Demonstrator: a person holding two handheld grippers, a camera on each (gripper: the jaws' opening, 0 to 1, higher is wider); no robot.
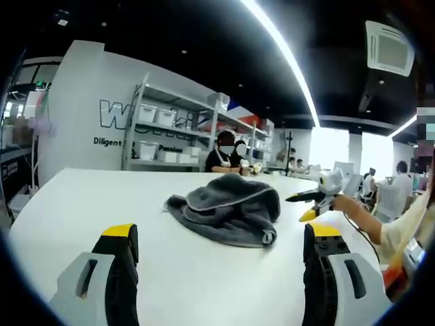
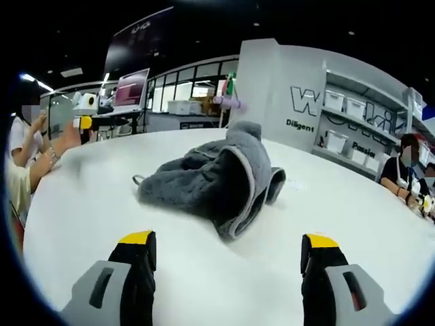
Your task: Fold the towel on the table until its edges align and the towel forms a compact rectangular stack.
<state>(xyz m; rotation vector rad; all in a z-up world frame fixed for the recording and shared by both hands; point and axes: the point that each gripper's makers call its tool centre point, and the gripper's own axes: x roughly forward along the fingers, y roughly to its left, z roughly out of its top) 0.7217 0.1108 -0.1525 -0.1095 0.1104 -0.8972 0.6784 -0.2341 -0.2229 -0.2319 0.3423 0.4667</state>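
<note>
A grey towel (image 1: 224,207) lies crumpled in a loose heap on the white table (image 1: 81,204). My left gripper (image 1: 221,238) stands open just short of it, jaws wide apart and holding nothing. In the left gripper view my right gripper (image 1: 311,204) comes in from the right, held by a hand (image 1: 346,204), beside the towel and apart from it. In the right gripper view the towel (image 2: 217,180) has a lighter hem curling over its near side. My right gripper (image 2: 228,239) is open and a little short of the heap, above the table (image 2: 353,204).
Metal shelves with white bins (image 1: 170,136) stand behind the table's far edge, where a person (image 1: 224,155) sits. Another person's arms (image 2: 30,159) rest at the table's left edge in the right gripper view. A screen (image 2: 132,88) and desks stand behind.
</note>
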